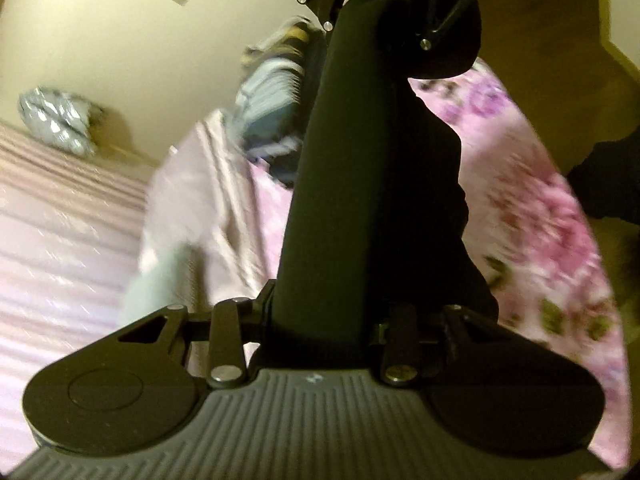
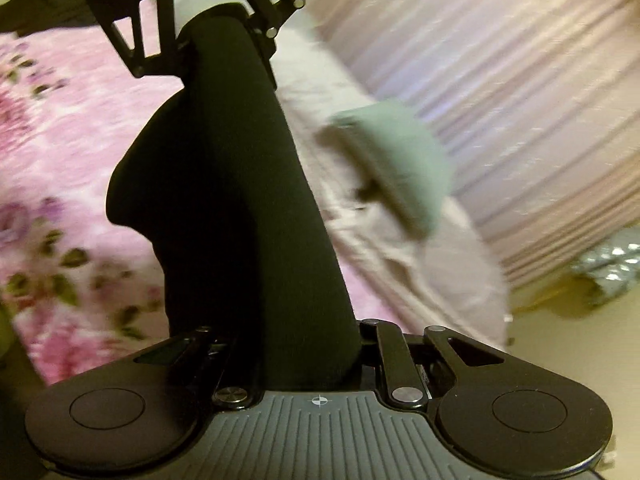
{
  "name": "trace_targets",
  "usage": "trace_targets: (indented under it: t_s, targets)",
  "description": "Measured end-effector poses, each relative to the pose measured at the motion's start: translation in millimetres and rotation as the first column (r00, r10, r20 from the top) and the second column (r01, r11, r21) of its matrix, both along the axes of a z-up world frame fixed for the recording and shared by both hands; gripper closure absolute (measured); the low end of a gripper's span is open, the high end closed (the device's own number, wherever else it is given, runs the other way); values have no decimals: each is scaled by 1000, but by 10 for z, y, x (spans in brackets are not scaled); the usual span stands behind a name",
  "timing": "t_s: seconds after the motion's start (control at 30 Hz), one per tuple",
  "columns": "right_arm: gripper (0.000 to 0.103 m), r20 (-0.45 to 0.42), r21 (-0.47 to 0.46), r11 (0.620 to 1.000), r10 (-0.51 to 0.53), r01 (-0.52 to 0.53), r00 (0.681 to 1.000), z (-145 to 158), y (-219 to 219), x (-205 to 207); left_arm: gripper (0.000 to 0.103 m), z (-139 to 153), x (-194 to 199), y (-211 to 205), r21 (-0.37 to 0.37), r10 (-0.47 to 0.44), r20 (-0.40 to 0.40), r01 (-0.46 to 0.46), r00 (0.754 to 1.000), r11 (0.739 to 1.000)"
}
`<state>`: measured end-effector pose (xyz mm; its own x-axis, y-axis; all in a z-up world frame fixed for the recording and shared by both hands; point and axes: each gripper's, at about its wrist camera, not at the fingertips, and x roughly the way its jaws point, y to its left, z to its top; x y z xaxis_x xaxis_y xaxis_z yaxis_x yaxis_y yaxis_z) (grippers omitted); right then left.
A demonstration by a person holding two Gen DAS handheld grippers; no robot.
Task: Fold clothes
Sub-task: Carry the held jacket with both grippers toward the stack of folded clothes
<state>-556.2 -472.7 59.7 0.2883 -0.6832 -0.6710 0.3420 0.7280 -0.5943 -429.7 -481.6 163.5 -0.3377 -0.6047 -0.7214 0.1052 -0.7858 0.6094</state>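
Both grippers pinch one stretched black garment (image 1: 360,180): left gripper (image 1: 340,320) near, right gripper (image 2: 296,360) opposite; floral bedspread (image 1: 540,220) lies beneath.

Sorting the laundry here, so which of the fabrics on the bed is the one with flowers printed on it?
The pink floral bedspread: it carries rose and leaf prints, while the pale pink garment beside it is plain and the black cloth is solid dark.
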Motion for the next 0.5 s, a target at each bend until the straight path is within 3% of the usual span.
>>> trace_targets:
  t_s: [0.2, 0.33, 0.43, 0.5]
  targets:
    - [87, 87, -142, 990, 14, -2, 996, 901, -998, -908, 70, 761, -902, -1013, -149, 24, -29, -28, 999, 988]
    - [87, 98, -254, 967, 35, -9, 995, 1519, -1810, -1547, 70, 1206, -1593, -1781, -260, 68, -80, -87, 994, 962]
    - [87, 65, -379, 925, 33, -6, 997, 1798, -2333, -2004, 70, 1250, -2109, -2249, -370, 72, -114, -110, 991, 923]
    - [87, 25, -454, 891, 23, -9, 999, 1689, -2516, -2295, 70, 1078, -2404, -2461, -417, 62, -137, -114, 989, 902]
